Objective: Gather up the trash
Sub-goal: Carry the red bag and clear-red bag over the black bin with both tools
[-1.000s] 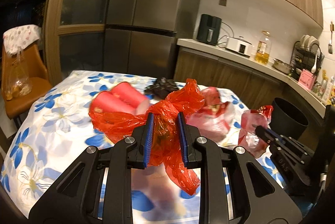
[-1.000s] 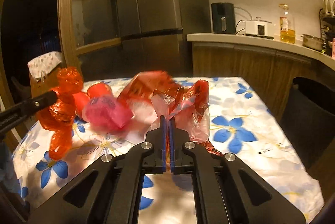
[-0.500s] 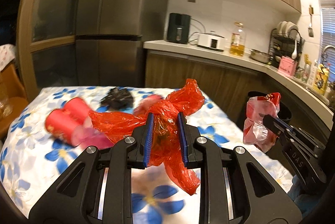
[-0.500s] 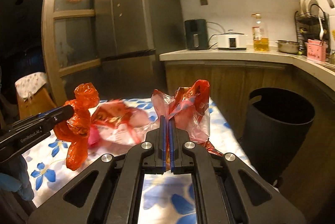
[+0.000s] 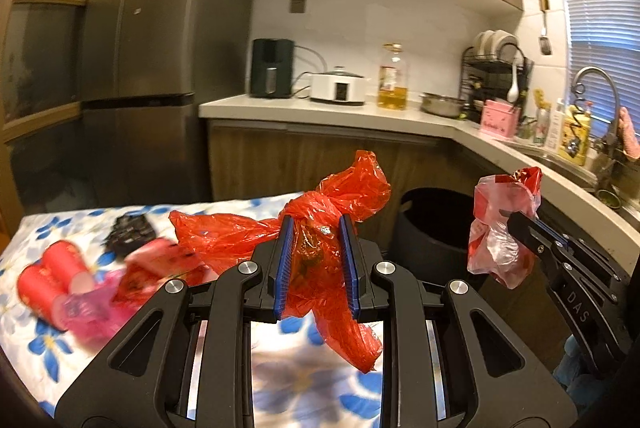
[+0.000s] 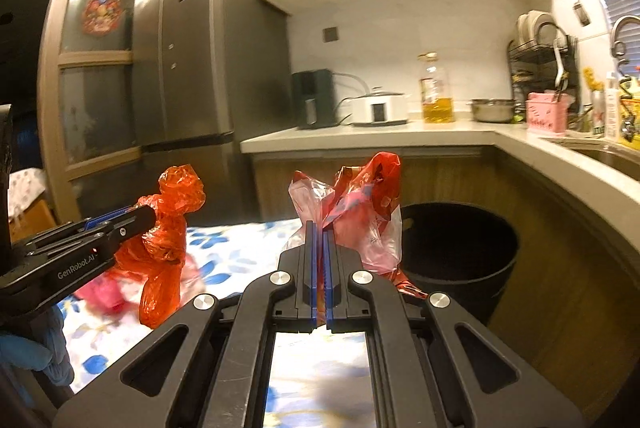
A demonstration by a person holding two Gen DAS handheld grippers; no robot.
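My left tongs (image 5: 316, 260) are clamped on a crumpled red plastic bag (image 5: 320, 228), its blue pads pressed into the bunched middle while loose ends flare out to the left, up and below. In the right wrist view that same bag (image 6: 164, 228) hangs from the left tongs (image 6: 138, 220), lifted clear of the worktop (image 6: 240, 248). My right tongs (image 6: 319, 240) are pinched almost completely together on a thin fold of a clear plastic bag with red wrappers inside (image 6: 356, 211), which stands up and to the right of the pads; in the left wrist view that bag (image 5: 500, 228) dangles from the right tongs (image 5: 516, 220), in the air in front of the counter corner. A black bin (image 6: 460, 260) stands on the floor beside the worktop, under the curved kitchen counter (image 6: 520, 139), just behind and below the clear bag. The flowered cloth on the worktop (image 5: 40, 328) carries more rubbish, well apart from both tongs: two red paper cups (image 5: 48, 272) lying on their sides, a pink wrapper (image 5: 92, 308) touching them, and a dark crumpled piece (image 5: 130, 232) farther back. A hand in a blue glove (image 6: 36, 348) shows at the lower left edge of the right wrist view.
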